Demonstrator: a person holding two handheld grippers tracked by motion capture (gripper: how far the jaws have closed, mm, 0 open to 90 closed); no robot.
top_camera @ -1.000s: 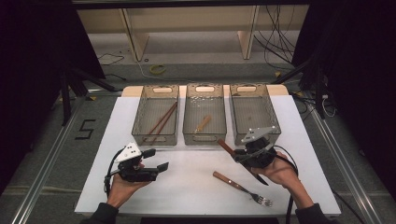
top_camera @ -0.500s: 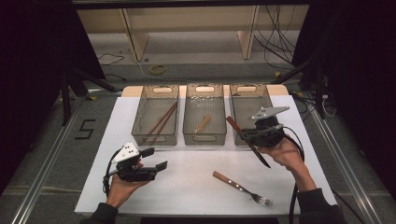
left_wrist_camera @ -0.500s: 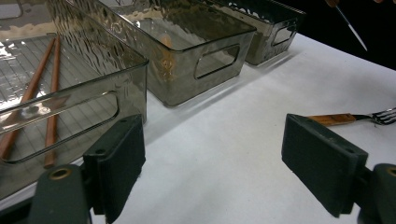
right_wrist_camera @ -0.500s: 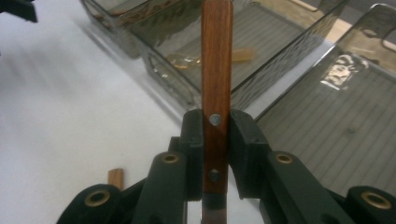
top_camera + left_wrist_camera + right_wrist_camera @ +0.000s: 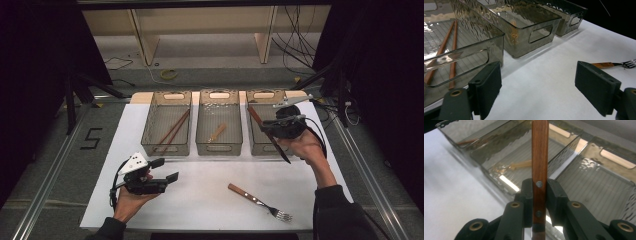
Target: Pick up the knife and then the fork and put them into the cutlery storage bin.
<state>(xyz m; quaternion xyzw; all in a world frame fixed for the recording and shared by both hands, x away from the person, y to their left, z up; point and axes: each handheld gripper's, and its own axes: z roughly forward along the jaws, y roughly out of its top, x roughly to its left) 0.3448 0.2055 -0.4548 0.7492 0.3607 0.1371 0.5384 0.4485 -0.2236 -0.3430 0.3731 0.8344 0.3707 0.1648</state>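
Note:
My right gripper (image 5: pixel 278 127) is shut on a wooden-handled knife (image 5: pixel 257 120), held in the air over the front of the right clear bin (image 5: pixel 260 150). In the right gripper view both pads clamp the riveted knife handle (image 5: pixel 540 157), which points up and away toward the bins. A wooden-handled fork (image 5: pixel 255 200) lies on the white table, front centre. My left gripper (image 5: pixel 165 170) rests low at the front left, open, with nothing between its pads (image 5: pixel 486 87). The fork (image 5: pixel 614 65) lies beyond its right jaw.
Three clear bins stand in a row at the back of the white table. The left bin (image 5: pixel 166 148) holds two chopsticks (image 5: pixel 172 128). The middle bin (image 5: pixel 219 148) holds a small pale wooden utensil (image 5: pixel 217 132). Dark floor and metal rails lie beyond the table edges.
My right gripper has risen from the table surface with the knife and moved away toward the right bin. The left gripper and the fork have stayed put.

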